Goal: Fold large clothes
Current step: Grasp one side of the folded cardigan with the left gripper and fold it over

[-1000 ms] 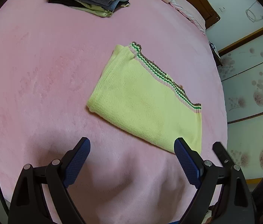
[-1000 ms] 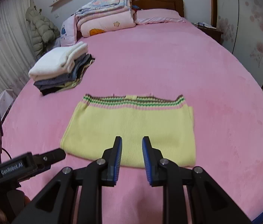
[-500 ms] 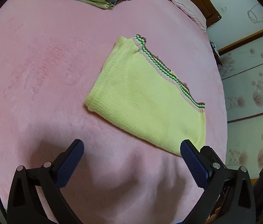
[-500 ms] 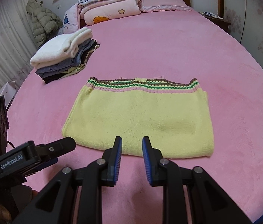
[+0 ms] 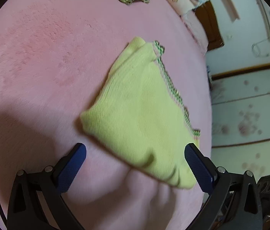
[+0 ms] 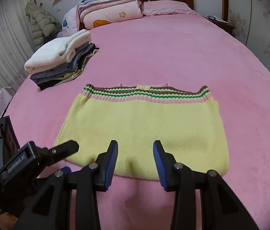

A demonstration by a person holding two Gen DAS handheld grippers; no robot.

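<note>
The left gripper stands wide open over the near edge of the pink plush bed. The right gripper, whose jaws have just been opening, is half open and empty. One pale yellow knitted sweater with a striped ribbed hem lies half-folded near that edge. Judged step: reaching for the near fold; next, each gripper must pinch it. One stack of folded clothes sits toward the bed's far left side.

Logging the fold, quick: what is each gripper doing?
Left gripper: open wide, holding nothing.
Right gripper: open, just been opening, nothing gripped, over the yellow sweater.
</note>
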